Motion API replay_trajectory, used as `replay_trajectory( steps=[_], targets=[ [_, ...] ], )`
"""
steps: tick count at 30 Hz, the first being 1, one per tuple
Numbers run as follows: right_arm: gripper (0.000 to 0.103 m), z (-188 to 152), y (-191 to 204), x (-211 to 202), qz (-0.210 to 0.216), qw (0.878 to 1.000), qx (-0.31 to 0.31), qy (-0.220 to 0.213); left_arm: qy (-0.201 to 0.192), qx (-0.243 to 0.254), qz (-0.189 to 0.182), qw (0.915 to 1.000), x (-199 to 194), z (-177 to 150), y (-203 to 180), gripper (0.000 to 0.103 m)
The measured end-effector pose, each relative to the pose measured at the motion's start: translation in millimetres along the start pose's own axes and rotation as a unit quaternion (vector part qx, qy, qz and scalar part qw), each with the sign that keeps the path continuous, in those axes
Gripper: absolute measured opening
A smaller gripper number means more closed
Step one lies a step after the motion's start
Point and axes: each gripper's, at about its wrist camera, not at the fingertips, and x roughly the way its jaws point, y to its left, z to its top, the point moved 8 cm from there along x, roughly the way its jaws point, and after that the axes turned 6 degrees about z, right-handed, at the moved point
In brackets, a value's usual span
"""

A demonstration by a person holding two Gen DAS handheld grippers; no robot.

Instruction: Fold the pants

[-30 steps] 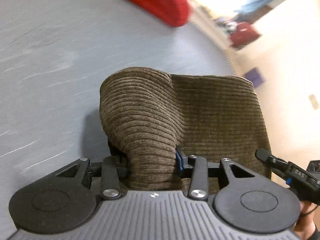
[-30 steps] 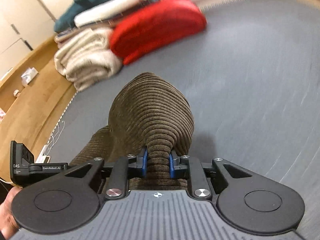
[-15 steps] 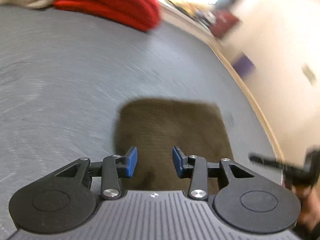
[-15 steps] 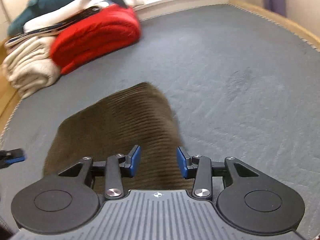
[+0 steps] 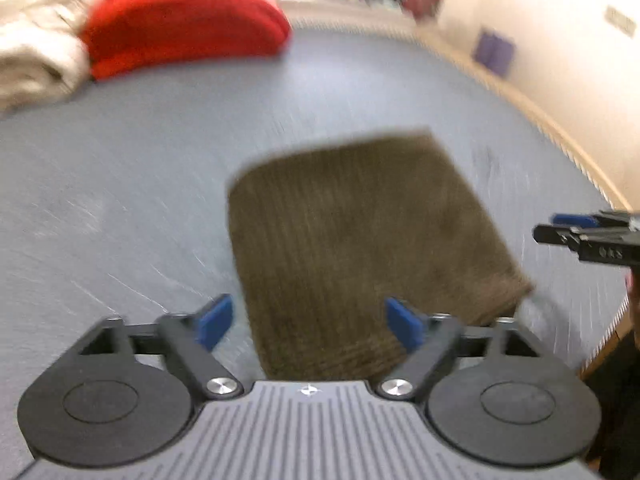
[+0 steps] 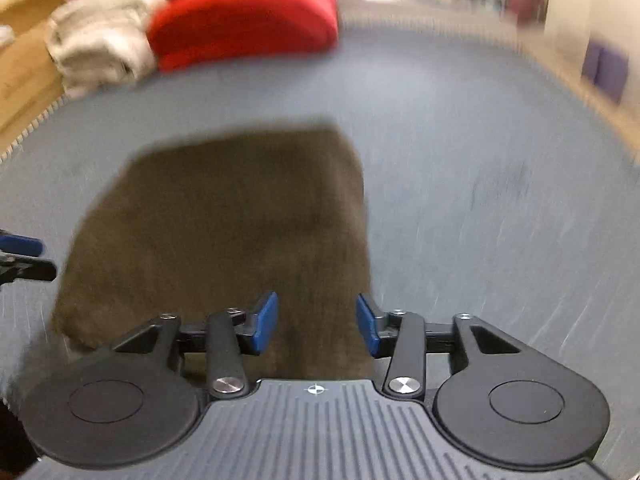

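Seeing red bundle (image 5: 184, 24) and cream pile (image 5: 36, 52) stacked at far edge of grey surface (image 5: 120, 168); we hold left gripper (image 5: 308, 322) and right gripper (image 6: 316, 322) opening, empty, above folded brown pants (image 5: 360, 240) lying flat, unobstructed.

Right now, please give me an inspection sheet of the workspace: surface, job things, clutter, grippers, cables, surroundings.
Surface: grey carpet-like mat, bare around the job.
Job's things: brown corduroy pants, folded into a flat rectangle.
Clutter: red folded cloth and cream folded blankets at the far edge.
Grippers: left gripper and right gripper both opening, nothing pinched, above the pants' near edge.
Cables: nothing seen.
Surroundings: wooden floor, pale wall; picture blurred.
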Motion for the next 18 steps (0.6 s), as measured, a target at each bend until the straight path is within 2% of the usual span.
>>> replay_trajectory(
  steps=[1,2,4,6,7,8,9,12,15,16,18],
  targets=[
    [0.069,4,3,-13,-0.007,1.000,0.000,-0.027,-0.016,-0.006,0.013,0.9998,-11,3,-1,0.091],
    [0.074,6,6,-27,-0.013,0.999,0.008,-0.052,-0.028,-0.014,0.025,0.9992,-22,7,-1,0.091],
    [0.074,6,13,-49,-0.019,0.996,0.022,-0.082,-0.063,-0.035,0.053,0.9960,-49,5,-5,0.094],
    [0.081,3,24,-70,-0.019,0.994,0.033,-0.103,-0.088,-0.049,0.075,0.9921,-70,4,-11,0.094],
    [0.089,0,29,-78,-0.021,0.993,0.034,-0.112,-0.091,-0.055,0.078,0.9913,-80,0,-14,0.094],
    [0.093,-2,35,-85,-0.026,0.992,0.034,-0.119,-0.089,-0.063,0.077,0.9910,-87,-4,-16,0.096],
    [0.093,-4,40,-93,-0.031,0.991,0.032,-0.125,-0.084,-0.074,0.075,0.9909,-91,-11,-21,0.103],
    [0.094,-12,55,-103,-0.027,0.991,0.031,-0.127,-0.067,-0.081,0.065,0.9924,-93,-30,-35,0.103],
    [0.095,-25,65,-101,-0.025,0.993,0.034,-0.110,-0.046,-0.029,0.096,0.9939,-82,-46,-53,0.103],
    [0.095,-29,68,-99,-0.029,0.994,0.035,-0.102,-0.034,-0.028,0.096,0.9944,-76,-45,-56,0.103],
    [0.095,-27,72,-93,-0.033,0.994,0.028,-0.098,-0.041,-0.043,0.075,0.9954,-71,-43,-59,0.103]
  ],
)
